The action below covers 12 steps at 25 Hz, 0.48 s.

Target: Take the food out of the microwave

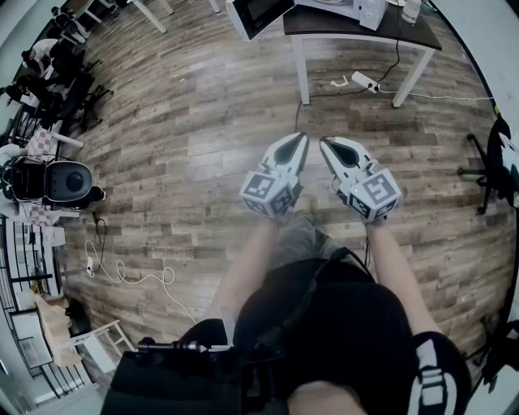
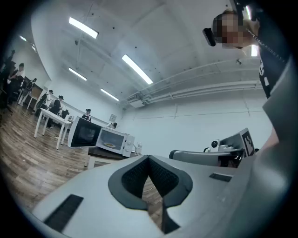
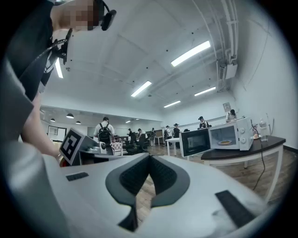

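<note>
A white microwave point(image 3: 230, 135) stands on a dark-topped table point(image 3: 242, 152) across the room, its door point(image 3: 194, 142) swung open to the left. Inside it lies a plate of food point(image 3: 225, 142). The left gripper view shows the same microwave point(image 2: 111, 141) and food point(image 2: 110, 145) far off. In the head view the microwave point(image 1: 258, 14) sits at the top edge. My left gripper point(image 1: 300, 139) and right gripper point(image 1: 326, 143) are held side by side over the wooden floor, well short of the table. Both are shut with nothing between their jaws, as seen at the left gripper point(image 2: 149, 158) and the right gripper point(image 3: 149, 157).
A power strip point(image 1: 365, 81) and cables lie on the floor under the table point(image 1: 340, 23). A bottle point(image 3: 263, 130) stands beside the microwave. Chairs and equipment point(image 1: 57, 178) crowd the left side; a black stand point(image 1: 486, 170) is at the right. People work at far desks point(image 3: 174, 139).
</note>
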### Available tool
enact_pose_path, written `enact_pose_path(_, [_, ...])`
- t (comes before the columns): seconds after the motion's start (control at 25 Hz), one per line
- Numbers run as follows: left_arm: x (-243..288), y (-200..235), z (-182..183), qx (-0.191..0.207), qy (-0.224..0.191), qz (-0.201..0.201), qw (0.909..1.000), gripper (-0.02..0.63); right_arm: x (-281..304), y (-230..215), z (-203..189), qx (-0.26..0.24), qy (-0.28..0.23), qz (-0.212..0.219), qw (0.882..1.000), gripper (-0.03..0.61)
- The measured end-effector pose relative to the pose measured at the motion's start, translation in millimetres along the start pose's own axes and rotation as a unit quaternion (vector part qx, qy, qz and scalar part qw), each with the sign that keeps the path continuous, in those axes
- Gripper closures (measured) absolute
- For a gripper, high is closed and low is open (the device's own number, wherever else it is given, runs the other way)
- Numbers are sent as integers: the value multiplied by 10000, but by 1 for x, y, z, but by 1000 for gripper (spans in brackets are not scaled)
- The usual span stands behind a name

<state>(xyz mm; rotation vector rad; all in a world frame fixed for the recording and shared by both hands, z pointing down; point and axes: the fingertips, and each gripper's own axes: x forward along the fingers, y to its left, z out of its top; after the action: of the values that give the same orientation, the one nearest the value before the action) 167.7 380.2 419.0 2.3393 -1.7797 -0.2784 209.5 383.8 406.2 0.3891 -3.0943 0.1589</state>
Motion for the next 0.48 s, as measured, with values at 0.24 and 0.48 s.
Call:
enact_pose_path(0.24, [38, 37, -4, 215, 39, 297, 9993, 604, 18, -62, -6, 183, 59, -865, 9961, 580])
enact_pose_path(0.48, [73, 90, 13, 290, -8, 554, 9980, 604, 42, -124, -4, 216, 96, -1352, 9905, 580])
